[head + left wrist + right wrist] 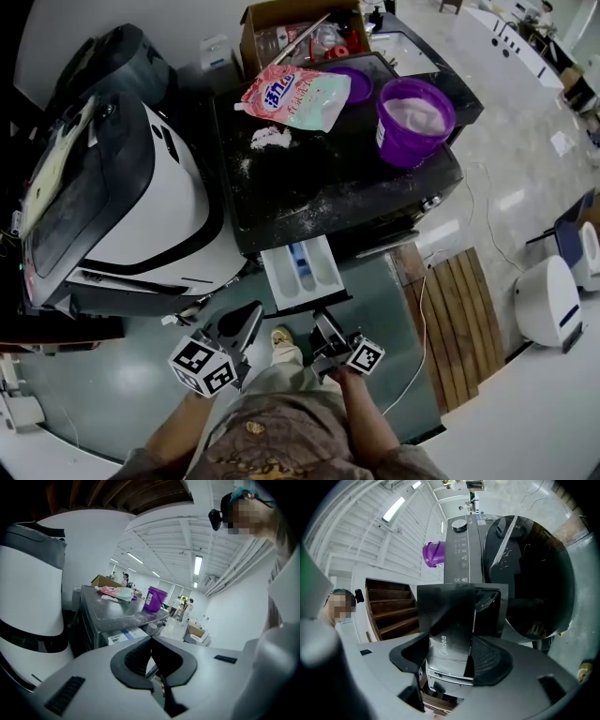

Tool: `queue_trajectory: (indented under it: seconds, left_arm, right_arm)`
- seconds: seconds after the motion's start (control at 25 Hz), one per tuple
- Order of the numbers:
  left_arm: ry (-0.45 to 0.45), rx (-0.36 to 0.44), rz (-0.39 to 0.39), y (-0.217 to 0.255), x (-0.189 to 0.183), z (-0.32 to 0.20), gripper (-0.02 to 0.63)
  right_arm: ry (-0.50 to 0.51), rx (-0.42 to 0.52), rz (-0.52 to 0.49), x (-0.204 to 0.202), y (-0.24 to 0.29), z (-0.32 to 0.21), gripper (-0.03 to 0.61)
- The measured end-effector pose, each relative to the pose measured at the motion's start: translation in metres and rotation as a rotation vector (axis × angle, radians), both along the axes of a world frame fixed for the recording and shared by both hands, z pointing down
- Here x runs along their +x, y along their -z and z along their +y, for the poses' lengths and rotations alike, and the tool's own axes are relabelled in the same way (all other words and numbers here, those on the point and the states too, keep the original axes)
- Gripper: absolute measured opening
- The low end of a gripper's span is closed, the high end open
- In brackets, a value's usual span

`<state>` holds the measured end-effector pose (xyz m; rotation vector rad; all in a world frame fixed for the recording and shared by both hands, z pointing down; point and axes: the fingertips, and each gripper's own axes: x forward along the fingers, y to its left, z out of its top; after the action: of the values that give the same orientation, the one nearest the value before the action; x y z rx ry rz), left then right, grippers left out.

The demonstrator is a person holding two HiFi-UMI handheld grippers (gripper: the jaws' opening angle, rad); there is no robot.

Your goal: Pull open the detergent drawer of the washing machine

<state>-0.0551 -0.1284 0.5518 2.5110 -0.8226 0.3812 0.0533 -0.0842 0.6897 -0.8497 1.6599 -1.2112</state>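
Observation:
The dark washing machine (328, 187) stands in front of me, with its white detergent drawer (302, 272) slid out towards me. My right gripper (323, 323) is at the drawer's near end. In the right gripper view the silver drawer front (450, 639) fills the space between the pads (490, 656), which lie against its two edges. My left gripper (246, 323) hangs to the left of the drawer, apart from it. Its fingertips (140, 656) meet with nothing between them. The drawer (124, 636) shows beyond them.
On the machine's top stand a purple bucket (415, 112), a pink detergent pouch (292, 97) and some spilled white powder (270, 138). A cardboard box (300, 33) sits behind. A large white and black appliance (131, 187) stands at the left, and wooden slats (455, 319) lie at the right.

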Motion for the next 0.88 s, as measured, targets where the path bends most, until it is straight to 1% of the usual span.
queue_trajectory:
  seconds: [0.12, 0.2, 0.36, 0.52, 0.72, 0.88]
  left_arm:
    - [-0.025, -0.003, 0.01, -0.003, 0.006, -0.001, 0.021]
    - [-0.036, -0.013, 0.018, -0.002, 0.011, -0.003, 0.021]
    - [-0.066, -0.011, 0.045, 0.0, 0.022, -0.007, 0.021]
    - [-0.088, -0.005, 0.08, 0.009, 0.032, -0.013, 0.021]
    - [-0.112, 0.013, 0.115, 0.028, 0.038, -0.02, 0.021]
    - [-0.15, 0.05, 0.117, 0.044, 0.042, -0.023, 0.021]
  right_arm:
    - [0.004, -0.015, 0.029, 0.004, -0.001, 0.005, 0.272]
    - [-0.014, -0.039, 0.047, 0.012, -0.003, 0.01, 0.272]
    - [-0.071, -0.071, 0.087, 0.037, 0.002, 0.02, 0.273]
    - [-0.104, -0.085, 0.138, 0.061, 0.017, 0.03, 0.267]
    - [-0.168, -0.079, 0.192, 0.092, 0.046, 0.037, 0.262]
    - [-0.192, -0.043, 0.265, 0.111, 0.08, 0.032, 0.262]
